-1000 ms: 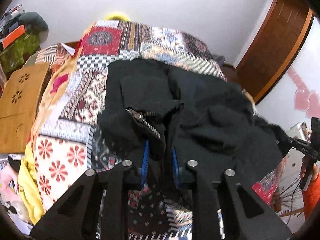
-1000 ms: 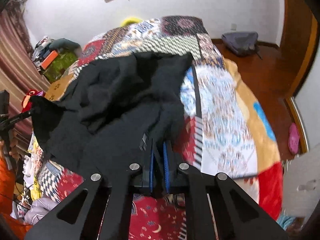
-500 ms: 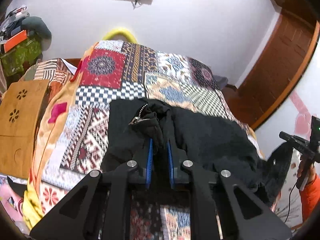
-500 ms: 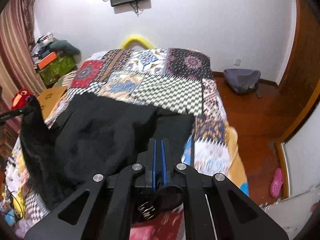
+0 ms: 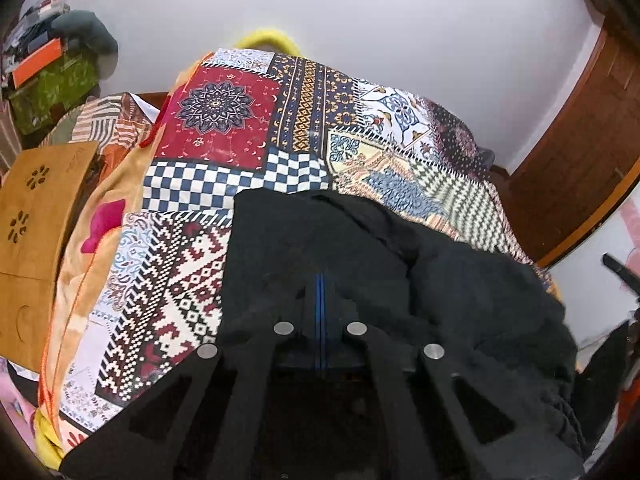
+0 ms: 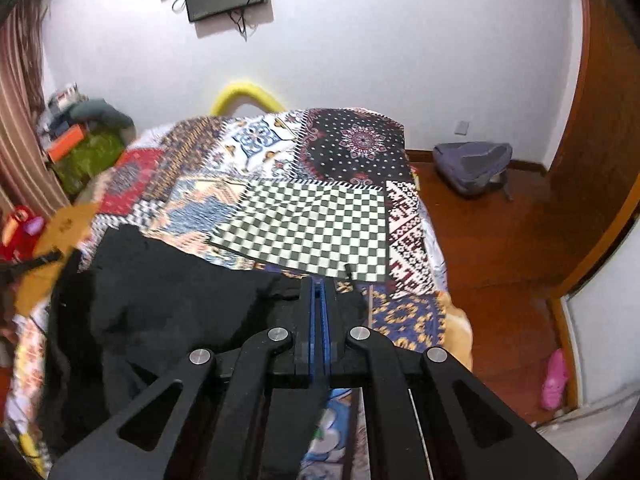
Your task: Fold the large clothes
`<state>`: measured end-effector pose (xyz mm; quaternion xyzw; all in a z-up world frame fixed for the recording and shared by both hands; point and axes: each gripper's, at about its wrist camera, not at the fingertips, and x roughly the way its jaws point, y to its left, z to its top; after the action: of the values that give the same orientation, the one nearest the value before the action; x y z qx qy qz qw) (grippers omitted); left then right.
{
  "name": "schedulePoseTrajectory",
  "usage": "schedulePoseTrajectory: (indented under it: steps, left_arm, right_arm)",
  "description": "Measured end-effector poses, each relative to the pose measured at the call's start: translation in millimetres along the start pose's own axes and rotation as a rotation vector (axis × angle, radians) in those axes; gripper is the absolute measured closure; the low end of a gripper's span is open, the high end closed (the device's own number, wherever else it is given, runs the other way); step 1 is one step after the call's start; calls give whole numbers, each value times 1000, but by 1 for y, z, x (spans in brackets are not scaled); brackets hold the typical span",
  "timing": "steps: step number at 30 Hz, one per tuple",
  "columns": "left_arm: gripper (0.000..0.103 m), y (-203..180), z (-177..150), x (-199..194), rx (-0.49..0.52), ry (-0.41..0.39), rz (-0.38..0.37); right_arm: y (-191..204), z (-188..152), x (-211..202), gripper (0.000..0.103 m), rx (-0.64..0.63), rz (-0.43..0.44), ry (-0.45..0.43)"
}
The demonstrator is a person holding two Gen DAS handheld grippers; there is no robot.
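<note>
Showing no legible writing: black garment

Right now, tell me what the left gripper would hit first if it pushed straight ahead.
The left gripper, shut, would likely sink straight into the crumpled black garment just ahead of its tips, with the patchwork bedspread beneath; depth is uncertain.

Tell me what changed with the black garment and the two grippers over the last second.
The black garment was bunched with its zipper showing; it has been drawn toward the camera and now lies flatter, baring more of the patchwork quilt. The left gripper has just been closing its jaws on the cloth and is now shut on it. The right gripper stayed clamped on the garment's edge. The quilt kept its place.
</note>
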<state>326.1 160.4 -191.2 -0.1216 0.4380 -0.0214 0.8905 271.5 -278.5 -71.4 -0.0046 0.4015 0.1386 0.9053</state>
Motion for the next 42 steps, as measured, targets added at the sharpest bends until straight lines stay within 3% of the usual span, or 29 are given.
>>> schedulePoseTrajectory:
  steps: [4,8,12,13,14,16,17,19,21,24,29,36,42]
  left_arm:
    - [103,4,-17,-19,32,7,10]
    - [103,8,-39,-43,65,18,64]
    - [99,10,-61,-63,92,46,87]
    - [98,10,-66,-67,96,54,86]
    - [96,9,-72,-72,103,59,85]
    - [92,7,-82,-80,112,59,88]
    - [85,6,-87,-84,116,59,89]
    - [71,3,-95,-90,124,53,94]
    - [56,-3,-101,-95,137,41,106]
    - [53,-11,-106,-98,147,39,108]
    - [48,-24,-121,-102,178,40,91]
    - [47,-39,-148,-93,251,62,111]
    - [47,-41,-151,-86,241,71,96]
  right_arm:
    - [10,-12,-25,100,-36,-14,42]
    - [25,-35,-50,98,-90,-95,86]
    - [30,-57,-76,91,-88,-118,66]
    - [30,-61,-81,81,-75,-114,62]
    - [29,-66,-88,62,-55,-110,57]
    - [28,-74,-101,35,-5,-106,27]
    - [26,-80,-107,28,20,-99,2]
    - [24,-88,-113,27,64,-73,-19]
    - [21,-96,-108,27,114,-55,31]
    - [15,-111,-98,27,216,-37,98]
    - [8,-137,-104,27,358,45,109]
    - [21,-153,-105,27,356,66,124]
    - [6,-169,-59,27,475,112,227]
